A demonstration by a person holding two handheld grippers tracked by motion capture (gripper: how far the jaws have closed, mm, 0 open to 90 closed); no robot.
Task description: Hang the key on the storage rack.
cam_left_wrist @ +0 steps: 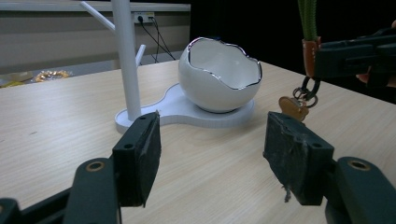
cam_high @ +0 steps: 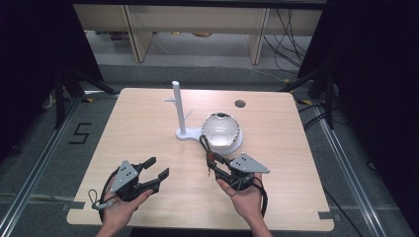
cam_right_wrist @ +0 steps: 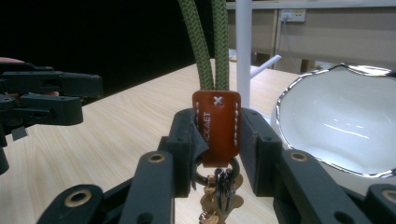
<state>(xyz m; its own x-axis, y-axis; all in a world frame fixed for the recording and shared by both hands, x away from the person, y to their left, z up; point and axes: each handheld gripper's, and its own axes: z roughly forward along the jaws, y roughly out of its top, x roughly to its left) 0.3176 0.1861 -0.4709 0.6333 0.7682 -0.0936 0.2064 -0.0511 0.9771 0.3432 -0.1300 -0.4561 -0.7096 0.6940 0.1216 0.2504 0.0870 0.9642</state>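
Clamped in the right gripper (cam_right_wrist: 217, 140), the keychain's leather tab (cam_right_wrist: 217, 128) stands upright, its green cord (cam_right_wrist: 209, 42) rising beside the white stand's post (cam_right_wrist: 243, 46); the left gripper (cam_left_wrist: 212, 144) gapes empty nearby.

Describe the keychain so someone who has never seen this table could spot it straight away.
Start at the white stand with the egg-shaped bowl mid-table. Just in front of the bowl, the right gripper is shut on the keychain. It is a green cord loop with a brown leather tab and keys dangling below, the one coloured thing there.
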